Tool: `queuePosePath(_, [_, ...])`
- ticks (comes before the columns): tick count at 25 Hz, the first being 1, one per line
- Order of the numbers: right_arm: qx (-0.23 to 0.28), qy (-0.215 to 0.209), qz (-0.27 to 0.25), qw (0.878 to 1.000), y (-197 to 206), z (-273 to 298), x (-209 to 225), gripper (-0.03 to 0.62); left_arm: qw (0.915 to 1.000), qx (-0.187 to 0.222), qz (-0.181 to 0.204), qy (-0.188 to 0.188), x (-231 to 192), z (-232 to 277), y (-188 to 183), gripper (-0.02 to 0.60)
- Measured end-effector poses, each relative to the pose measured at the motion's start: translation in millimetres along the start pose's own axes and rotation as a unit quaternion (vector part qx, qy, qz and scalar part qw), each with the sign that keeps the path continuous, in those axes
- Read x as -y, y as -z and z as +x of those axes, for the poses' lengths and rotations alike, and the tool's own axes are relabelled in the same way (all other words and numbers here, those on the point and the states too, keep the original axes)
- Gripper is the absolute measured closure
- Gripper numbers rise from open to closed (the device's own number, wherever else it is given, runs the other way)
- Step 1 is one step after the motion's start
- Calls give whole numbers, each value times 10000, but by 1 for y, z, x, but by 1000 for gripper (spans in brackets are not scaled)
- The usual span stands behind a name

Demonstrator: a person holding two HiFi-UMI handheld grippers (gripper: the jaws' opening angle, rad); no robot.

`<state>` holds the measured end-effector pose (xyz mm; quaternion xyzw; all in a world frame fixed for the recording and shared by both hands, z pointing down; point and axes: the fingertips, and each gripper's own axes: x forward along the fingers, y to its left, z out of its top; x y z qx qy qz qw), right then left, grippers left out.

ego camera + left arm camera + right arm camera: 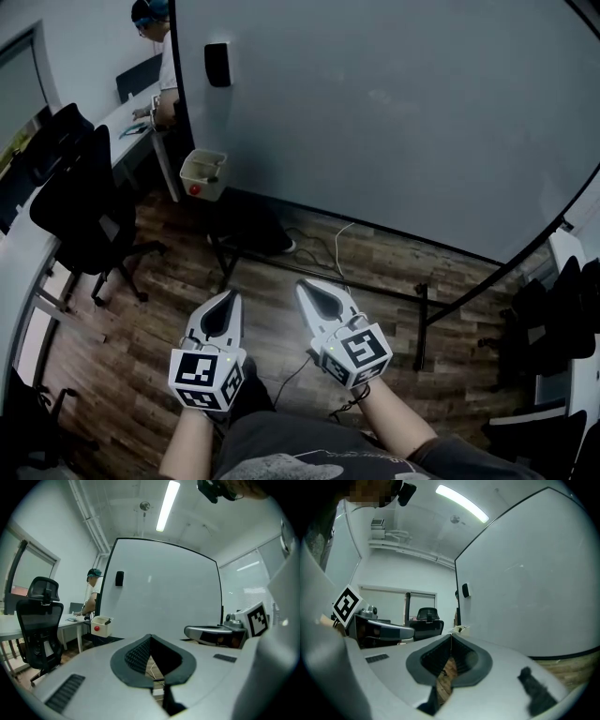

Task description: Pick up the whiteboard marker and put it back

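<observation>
Left tool (227,296): clenched, empty. Right tool (303,286): clenched, empty. The 2 tools are side by side above the wood floor (159,291), facing the whiteboard (394,112). Marker (108,621): apparently the dark stick in the white box (190,167) at the whiteboard's lower left corner, well apart from the tools.

head: steeply down | gripper views: level along jaws | 3 share whiteboard (375,112)

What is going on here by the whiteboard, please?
A person holds the left gripper and right gripper out toward a whiteboard on a stand, jaws together on both, nothing held. A small white box at the board's lower left corner holds what looks like a marker, not yet picked up. Another person is at a desk behind.
</observation>
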<state>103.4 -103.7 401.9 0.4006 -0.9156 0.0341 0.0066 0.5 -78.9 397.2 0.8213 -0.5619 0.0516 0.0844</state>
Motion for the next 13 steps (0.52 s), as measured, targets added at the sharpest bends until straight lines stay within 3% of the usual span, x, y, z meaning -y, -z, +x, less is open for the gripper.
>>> queuePosePath(13, [-141, -109, -70, 9998, 13, -84, -34, 569, 9999, -127, 25, 60, 67, -58, 25, 569])
